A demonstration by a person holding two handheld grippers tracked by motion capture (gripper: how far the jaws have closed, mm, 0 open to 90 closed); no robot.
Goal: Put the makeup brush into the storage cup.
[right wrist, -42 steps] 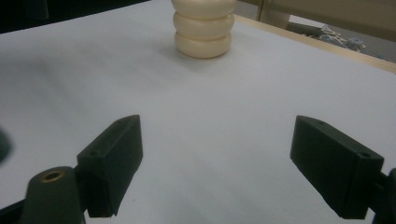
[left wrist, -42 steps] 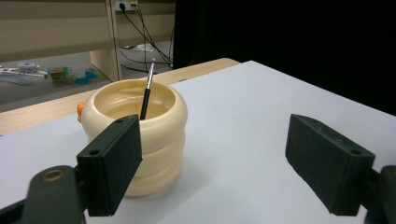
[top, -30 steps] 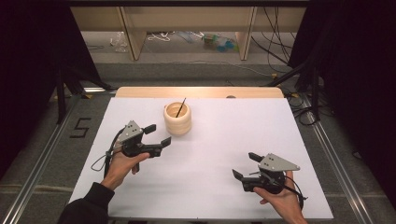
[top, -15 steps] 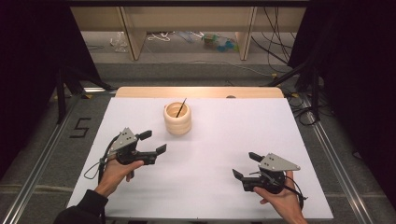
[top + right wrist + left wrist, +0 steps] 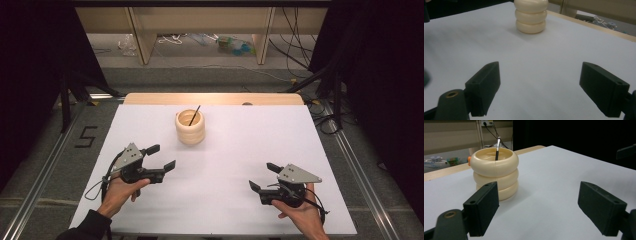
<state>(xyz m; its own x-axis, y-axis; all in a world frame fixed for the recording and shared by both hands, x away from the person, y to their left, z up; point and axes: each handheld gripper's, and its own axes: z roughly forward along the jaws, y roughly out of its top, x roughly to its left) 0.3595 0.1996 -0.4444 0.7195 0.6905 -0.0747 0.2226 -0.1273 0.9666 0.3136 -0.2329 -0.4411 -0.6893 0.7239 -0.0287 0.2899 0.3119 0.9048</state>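
one cream ribbed holder (image 5: 190, 128) with one black brush (image 5: 194, 115) stands near the worktop's (image 5: 240, 150) far edge; left gripper (image 5: 162, 157) and right gripper (image 5: 262, 176), both agape and empty, sit nearer the front corners.

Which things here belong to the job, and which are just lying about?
In the job:
cream ribbed holder
thin black brush standing in it
left gripper, open
right gripper, open

Lying about:
bottle and cables on the floor beyond the table

High view overhead facing forward, gripper views low (near tabletop), sharing cream holder (image 5: 190, 127)
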